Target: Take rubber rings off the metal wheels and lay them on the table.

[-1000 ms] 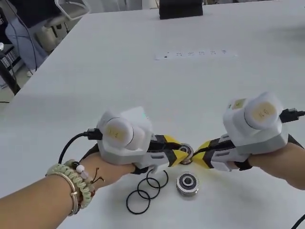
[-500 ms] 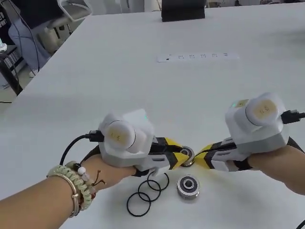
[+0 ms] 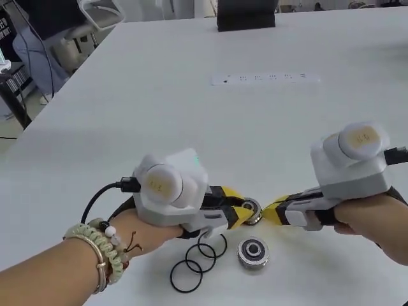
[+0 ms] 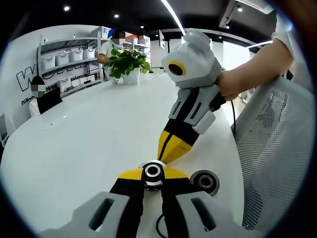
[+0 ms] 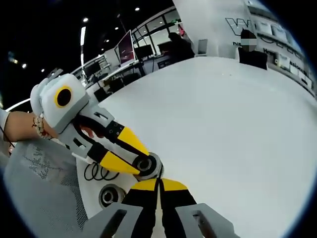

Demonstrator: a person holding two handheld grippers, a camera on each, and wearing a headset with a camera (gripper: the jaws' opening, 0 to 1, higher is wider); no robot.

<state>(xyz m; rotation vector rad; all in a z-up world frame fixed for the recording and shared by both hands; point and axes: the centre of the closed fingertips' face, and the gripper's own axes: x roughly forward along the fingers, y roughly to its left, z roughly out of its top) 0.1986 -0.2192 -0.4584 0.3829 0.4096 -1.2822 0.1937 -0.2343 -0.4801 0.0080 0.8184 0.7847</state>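
My left gripper is shut on a small metal wheel, held just above the white table. In the left gripper view the wheel sits between my yellow jaw tips. My right gripper comes in from the right, shut, its tips against the wheel's rim; whether a ring is pinched there is hidden. A second metal wheel lies flat on the table just below them. Three black rubber rings lie linked on the table beside it.
A white power strip lies across the table's middle, and a dark box stands at the far edge. A mesh chair is close behind the near table edge. A potted plant stands at the far end.
The right hand has lifted and tilted, raising the back of the right gripper while its tips stay at the wheel. The left gripper holds still.
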